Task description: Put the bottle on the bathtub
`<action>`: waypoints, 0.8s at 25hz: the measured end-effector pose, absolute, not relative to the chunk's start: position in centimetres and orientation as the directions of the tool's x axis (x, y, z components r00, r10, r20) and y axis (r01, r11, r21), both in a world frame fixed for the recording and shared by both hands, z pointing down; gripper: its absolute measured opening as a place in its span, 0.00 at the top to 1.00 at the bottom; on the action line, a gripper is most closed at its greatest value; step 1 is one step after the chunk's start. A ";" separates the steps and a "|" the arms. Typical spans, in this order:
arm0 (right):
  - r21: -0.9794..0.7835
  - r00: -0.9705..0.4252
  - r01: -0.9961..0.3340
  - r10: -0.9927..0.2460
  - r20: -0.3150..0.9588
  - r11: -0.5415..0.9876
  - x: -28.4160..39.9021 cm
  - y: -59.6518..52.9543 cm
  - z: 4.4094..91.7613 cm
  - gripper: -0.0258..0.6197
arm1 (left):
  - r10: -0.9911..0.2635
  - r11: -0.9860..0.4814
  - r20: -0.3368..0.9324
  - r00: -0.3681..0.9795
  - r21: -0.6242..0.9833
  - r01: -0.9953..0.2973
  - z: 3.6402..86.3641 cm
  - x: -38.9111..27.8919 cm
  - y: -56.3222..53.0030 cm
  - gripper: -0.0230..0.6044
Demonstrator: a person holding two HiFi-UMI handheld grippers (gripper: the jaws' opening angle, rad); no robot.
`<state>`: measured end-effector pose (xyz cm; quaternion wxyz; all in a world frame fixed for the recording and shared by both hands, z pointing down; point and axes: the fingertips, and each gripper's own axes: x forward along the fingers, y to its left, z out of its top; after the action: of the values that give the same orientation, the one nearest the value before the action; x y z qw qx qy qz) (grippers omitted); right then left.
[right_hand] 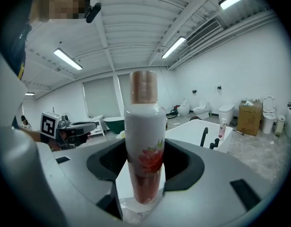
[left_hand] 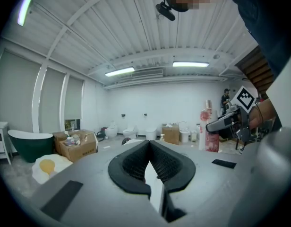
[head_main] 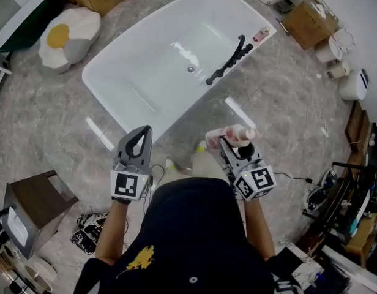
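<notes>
A white bottle [right_hand: 144, 145] with a red flower print and a copper cap stands upright between the jaws of my right gripper [right_hand: 144, 174], which is shut on it. In the head view the bottle [head_main: 236, 135] lies in the right gripper [head_main: 232, 144], held over the floor short of the white bathtub [head_main: 115, 63]. My left gripper [head_main: 139, 141] hangs level with it to the left, jaws closed together and holding nothing. The left gripper view shows its black pads [left_hand: 136, 167] meeting, with the bottle [left_hand: 205, 129] and right gripper off to the right.
A black faucet [head_main: 228, 60] and a small pink bottle [head_main: 261, 34] sit on the tub's far rim. An egg-shaped cushion [head_main: 66, 35], cardboard boxes [head_main: 309, 21], toilets [head_main: 354, 84] and a brown stand [head_main: 35, 210] ring the marble floor.
</notes>
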<state>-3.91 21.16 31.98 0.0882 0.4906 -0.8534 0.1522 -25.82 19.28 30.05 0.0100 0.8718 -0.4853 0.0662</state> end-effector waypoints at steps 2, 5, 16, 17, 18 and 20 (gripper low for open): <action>-0.171 -0.504 -0.864 -0.808 0.305 0.474 -3.3 19.5 32.6 0.61 | -0.846 -0.526 0.135 0.516 -0.048 -0.849 30.3 -25.2 18.0 0.93; -0.165 -0.507 -0.862 -0.803 0.312 0.480 -1.6 16.4 33.7 0.61 | -0.843 -0.529 0.149 0.517 -0.051 -0.847 30.8 -23.2 15.5 0.93; -0.120 -0.558 -0.825 -0.764 0.323 0.552 8.4 1.3 39.5 0.61 | -0.863 -0.477 0.221 0.454 -0.058 -0.877 33.6 -10.8 1.1 0.93; -0.129 -0.559 -0.825 -0.762 0.326 0.550 9.5 0.1 40.2 0.61 | -0.866 -0.472 0.223 0.448 -0.062 -0.880 33.7 -9.5 -0.2 0.93; -0.135 -0.560 -0.825 -0.760 0.329 0.549 10.7 -1.1 41.0 0.61 | -0.868 -0.465 0.228 0.441 -0.067 -0.883 33.9 -8.3 -1.4 0.93; -0.138 -0.558 -0.826 -0.757 0.340 0.546 12.8 -3.4 42.8 0.61 | -0.874 -0.450 0.239 0.422 -0.075 -0.890 34.9 -6.4 -3.5 0.93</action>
<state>12.79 -3.37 42.82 0.1209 0.4544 -0.8710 0.1423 -6.42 -3.52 34.94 0.0317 0.8427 -0.5234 0.1223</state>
